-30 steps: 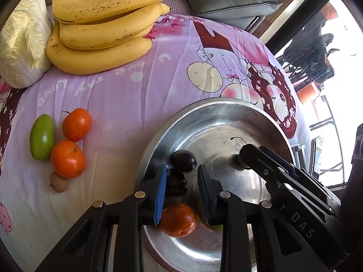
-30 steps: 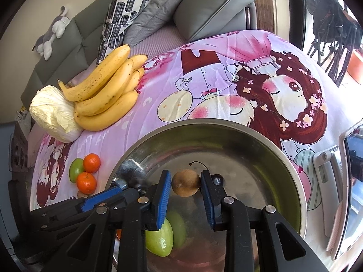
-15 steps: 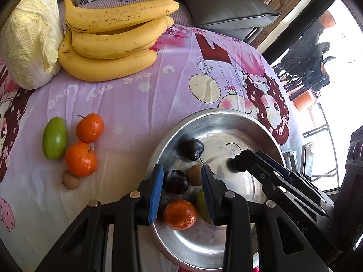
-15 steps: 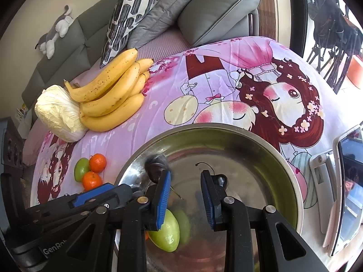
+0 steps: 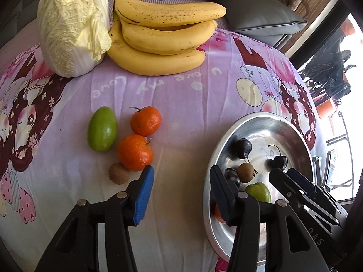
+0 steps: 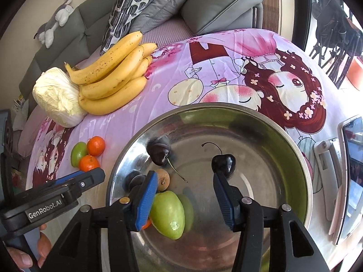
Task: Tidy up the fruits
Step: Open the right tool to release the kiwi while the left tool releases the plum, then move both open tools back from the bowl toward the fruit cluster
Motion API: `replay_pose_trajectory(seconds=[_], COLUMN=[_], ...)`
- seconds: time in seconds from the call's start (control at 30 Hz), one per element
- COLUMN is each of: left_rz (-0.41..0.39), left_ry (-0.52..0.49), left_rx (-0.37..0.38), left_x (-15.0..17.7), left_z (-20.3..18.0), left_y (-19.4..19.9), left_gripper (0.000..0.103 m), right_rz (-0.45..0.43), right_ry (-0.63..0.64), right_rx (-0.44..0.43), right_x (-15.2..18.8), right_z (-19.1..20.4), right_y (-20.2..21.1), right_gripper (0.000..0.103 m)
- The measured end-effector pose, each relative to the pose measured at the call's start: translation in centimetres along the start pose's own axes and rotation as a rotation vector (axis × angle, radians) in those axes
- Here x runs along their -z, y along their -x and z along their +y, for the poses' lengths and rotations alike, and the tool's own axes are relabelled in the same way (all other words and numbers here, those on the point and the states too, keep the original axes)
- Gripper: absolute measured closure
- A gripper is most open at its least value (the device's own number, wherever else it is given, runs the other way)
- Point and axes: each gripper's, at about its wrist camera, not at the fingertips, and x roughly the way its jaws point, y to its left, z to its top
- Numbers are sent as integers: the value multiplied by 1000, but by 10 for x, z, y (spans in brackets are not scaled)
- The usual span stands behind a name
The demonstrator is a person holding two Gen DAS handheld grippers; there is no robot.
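Observation:
A steel bowl (image 5: 292, 133) (image 6: 292, 140) holds two dark cherries (image 6: 160, 155) (image 6: 224, 163), a dark plum (image 5: 231, 174), a brown longan (image 5: 246, 172), a green fruit (image 6: 168, 213) and a partly hidden orange (image 5: 219, 213). On the cloth to the left lie a green fruit (image 5: 102, 128), two oranges (image 5: 146, 120) (image 5: 134, 152) and a small brown fruit (image 5: 118, 173). My left gripper (image 5: 181, 176) is open and empty between the loose fruit and the bowl. My right gripper (image 6: 185, 183) is open and empty over the bowl.
A banana bunch (image 5: 163, 38) and a cabbage (image 5: 72, 22) lie at the back of the purple cartoon tablecloth (image 5: 181, 90). Grey cushions (image 6: 217, 2) sit behind. A phone on a stand (image 6: 349, 176) is right of the bowl.
Both grippers have opened wide. The right one let go of the brown longan, which now lies in the bowl. The left gripper has moved left off the bowl toward the loose fruit.

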Motion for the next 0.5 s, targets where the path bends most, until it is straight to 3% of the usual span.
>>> replay_pose_trajectory(seconds=[0.2, 0.27, 0.5], left_rz=[-4, -8, -16], left_ry=[21, 31, 34], left_rx=[-38, -51, -86], left_x=[1, 1, 5], left_z=[13, 17, 26], left_y=[2, 2, 0], left_gripper=[42, 33, 21], right_rz=[18, 21, 26], right_ry=[19, 29, 74], right_rx=[1, 5, 45], right_x=[4, 5, 8], right_z=[8, 11, 17], right_y=[-2, -2, -5], right_gripper=[34, 30, 21])
